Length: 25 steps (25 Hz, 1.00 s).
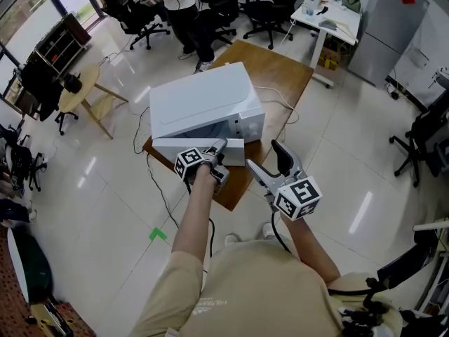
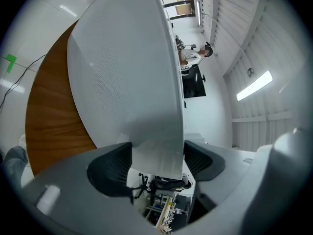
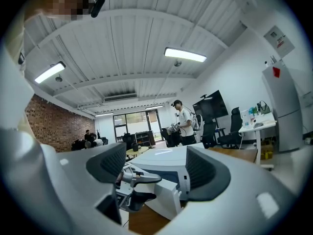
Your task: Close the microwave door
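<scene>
The left gripper [image 1: 219, 148] is clamped on the microwave [image 1: 203, 97] door [image 1: 170, 149], the right gripper [image 1: 266, 157] hangs empty with jaws apart, and the door likely needs swinging up shut next.

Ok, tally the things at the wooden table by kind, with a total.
Microwave: 1
Wooden table: 1
Hand-held grippers: 2 (left hand-held gripper, clamped on the microwave door; right hand-held gripper, open)
Total: 4

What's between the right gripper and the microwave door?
Nothing solid. The head view shows only bare wooden table between the right gripper and the microwave door. The left gripper clamps the door's edge further left.
</scene>
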Tool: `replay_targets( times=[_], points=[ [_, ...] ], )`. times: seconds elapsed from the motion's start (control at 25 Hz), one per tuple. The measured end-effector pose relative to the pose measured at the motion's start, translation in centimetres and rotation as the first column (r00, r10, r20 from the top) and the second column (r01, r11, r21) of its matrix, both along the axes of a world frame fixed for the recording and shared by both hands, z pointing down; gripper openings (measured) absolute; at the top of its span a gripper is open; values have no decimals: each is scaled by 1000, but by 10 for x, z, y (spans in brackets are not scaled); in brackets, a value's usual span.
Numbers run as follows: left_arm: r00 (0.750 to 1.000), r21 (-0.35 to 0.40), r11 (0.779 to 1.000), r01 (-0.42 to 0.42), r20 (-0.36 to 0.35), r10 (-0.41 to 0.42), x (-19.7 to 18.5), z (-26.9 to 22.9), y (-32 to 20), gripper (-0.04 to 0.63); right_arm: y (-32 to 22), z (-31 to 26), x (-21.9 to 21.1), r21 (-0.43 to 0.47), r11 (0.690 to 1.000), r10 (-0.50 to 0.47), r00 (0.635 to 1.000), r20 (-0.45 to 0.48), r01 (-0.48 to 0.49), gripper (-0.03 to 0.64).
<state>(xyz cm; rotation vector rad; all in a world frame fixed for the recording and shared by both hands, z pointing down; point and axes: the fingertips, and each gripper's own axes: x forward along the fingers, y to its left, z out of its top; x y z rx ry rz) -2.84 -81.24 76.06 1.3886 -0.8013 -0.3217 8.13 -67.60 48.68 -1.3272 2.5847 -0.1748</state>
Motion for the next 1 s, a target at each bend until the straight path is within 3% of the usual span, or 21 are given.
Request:
replay_targets(
  times=[0.32,0.48,0.72,1.0],
  points=[
    [999,-8,999,31,-17,-32,18,0,-27,342,-4,-4,23,0,1000,15,1000,-6,-15,370],
    [998,-10,999,49,-27,-49,12,-3,-37,342,-4,-7,15,-6,1000,20,1000,-12,-20,371],
    [996,48,996,74,-58,-71,7,3,-57,335,-6,-5,16,4,999,38,999,-20,-38,370],
    [996,50,999,20,-84,-16,7,9,-59,337,-11,2,23,-2,998,59,998,-18,-60,370]
  ],
)
